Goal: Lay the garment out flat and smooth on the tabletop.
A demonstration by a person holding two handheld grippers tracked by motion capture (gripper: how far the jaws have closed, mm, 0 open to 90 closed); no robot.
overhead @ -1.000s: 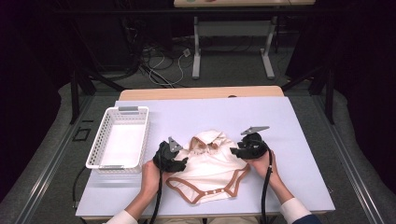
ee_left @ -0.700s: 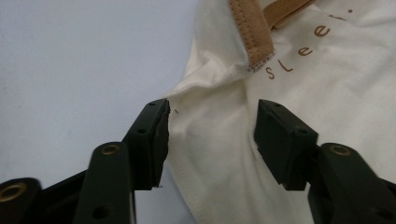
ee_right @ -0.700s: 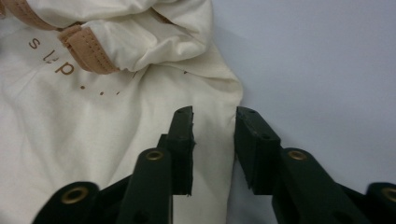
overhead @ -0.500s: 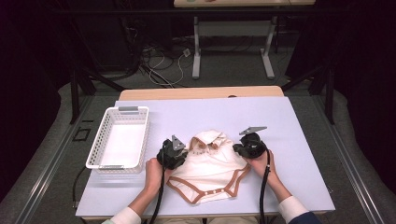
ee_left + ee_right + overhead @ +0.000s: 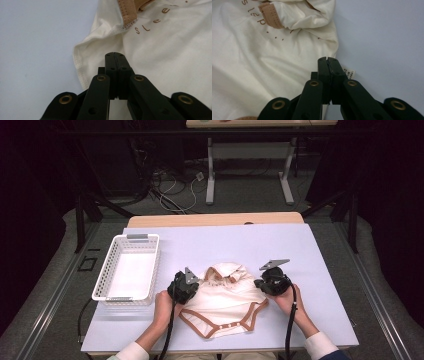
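— How far along are you with the baby bodysuit [image 5: 227,300]?

— The sleeves look folded in over the chest; the body lies flat on the table [image 5: 320,250], directly between my two grippers. My left gripper [image 5: 115,55] has just been closing and is now pinched on the cloth at its side edge, and my right gripper [image 5: 328,60] likewise clamps the opposite edge, with the care label [image 5: 349,72] just beside its tips.

— What's left?

— I judge the lengthwise fold is still to do, then moving it to the white basket [image 5: 150,270], which sits beyond my left gripper, nothing in it yet.
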